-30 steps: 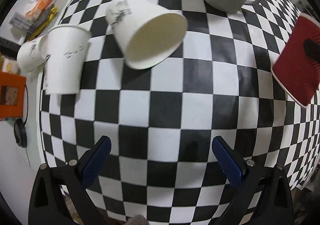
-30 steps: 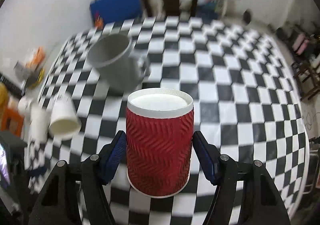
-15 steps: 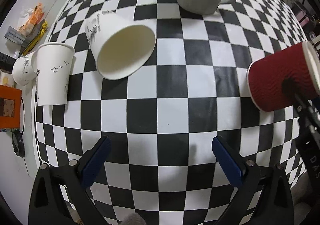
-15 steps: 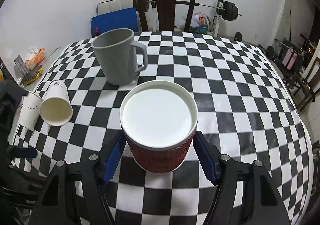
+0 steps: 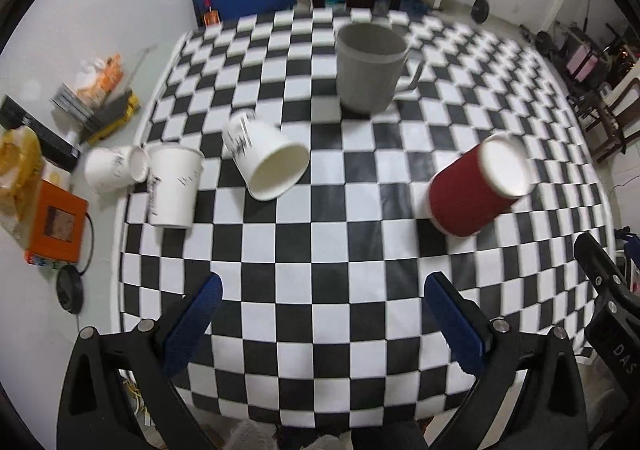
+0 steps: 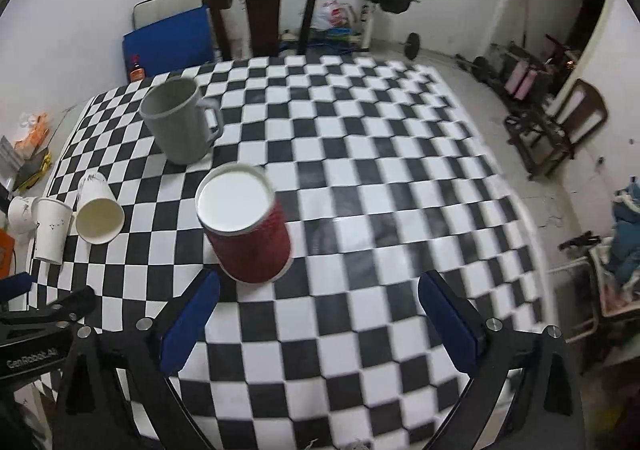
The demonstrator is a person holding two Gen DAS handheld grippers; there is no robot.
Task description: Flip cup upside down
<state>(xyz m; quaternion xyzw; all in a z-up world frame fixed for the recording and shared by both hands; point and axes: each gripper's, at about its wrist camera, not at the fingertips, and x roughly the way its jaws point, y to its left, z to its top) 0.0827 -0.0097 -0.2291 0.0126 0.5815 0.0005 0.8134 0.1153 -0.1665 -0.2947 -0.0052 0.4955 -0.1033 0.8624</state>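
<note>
A red ribbed paper cup (image 6: 250,230) stands upside down on the checkered table (image 6: 380,210), its white base facing up; it also shows in the left wrist view (image 5: 478,190). My right gripper (image 6: 318,320) is open and empty, pulled back from the cup, which stands ahead and left of its left finger. My left gripper (image 5: 320,324) is open and empty above the table's near edge, with the red cup ahead to its right.
A grey mug (image 5: 370,66) stands upright at the back. A white paper cup (image 5: 266,158) lies on its side, two more white cups (image 5: 172,186) sit at the left edge. A dark chair (image 6: 262,10) stands behind the table. Clutter lies on the floor at left.
My right gripper opened, let go of the red cup and drew back; the cup now stands on the table upside down. The left gripper rose and pulled back, widening its view.
</note>
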